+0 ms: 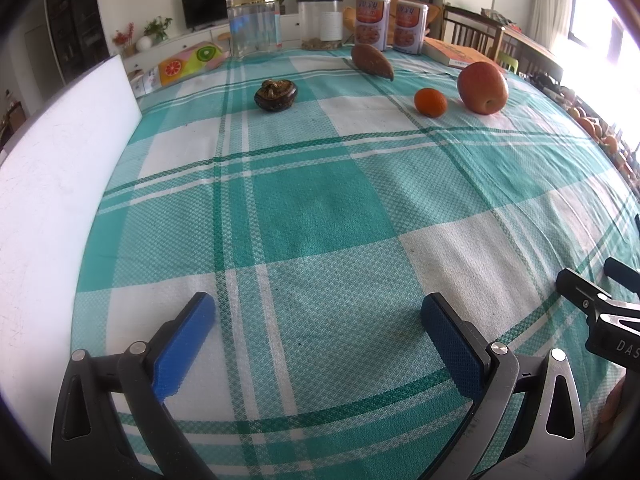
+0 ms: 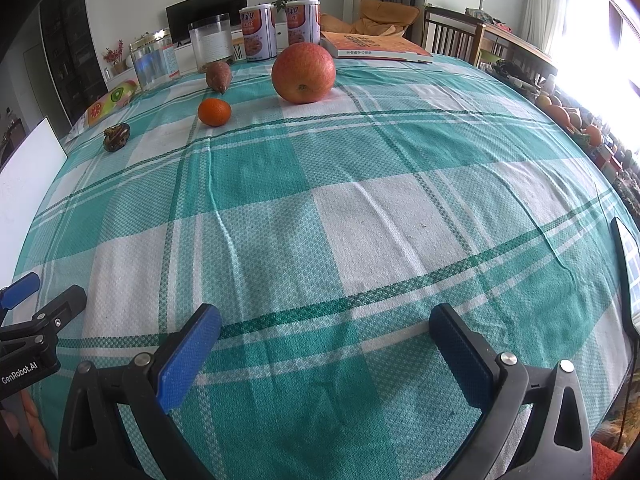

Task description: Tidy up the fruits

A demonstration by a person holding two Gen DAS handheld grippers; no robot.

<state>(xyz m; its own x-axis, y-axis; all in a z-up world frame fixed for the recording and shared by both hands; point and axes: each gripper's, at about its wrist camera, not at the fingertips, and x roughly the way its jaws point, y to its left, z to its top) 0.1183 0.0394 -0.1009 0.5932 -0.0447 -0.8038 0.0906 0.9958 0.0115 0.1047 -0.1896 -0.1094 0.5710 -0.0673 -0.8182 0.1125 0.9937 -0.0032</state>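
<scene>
**A:** Where are our claws?

**B:** Our left gripper [image 1: 318, 322] hangs low over the green and white checked tablecloth [image 1: 320, 208]. Its blue fingers are spread wide, with nothing between them. Our right gripper [image 2: 325, 334] is the same: spread wide and holding nothing. They sit side by side, close together.

**A:** And the fruit?

**B:** Far ahead of both claws. From the right claw, we see the big red apple [image 2: 303, 73] straight ahead and a bit left. The little tangerine [image 2: 214, 112] is near it, more to the left and a bit closer to us. Behind the tangerine lies a brown pointed thing, maybe a sweet potato [image 2: 218, 75].

**A:** What else is around?

**B:** A small dark lidded box [image 2: 116, 136] sits further left. Behind the fruit we see two clear jars [image 2: 211, 42], two cans [image 2: 258, 32] and an orange book [image 2: 376, 46]. A white board [image 1: 52, 184] stands left of our left claw.

**A:** Is anything in the way?

**B:** No. Only bare cloth lies between our claws and the fruit.
</scene>
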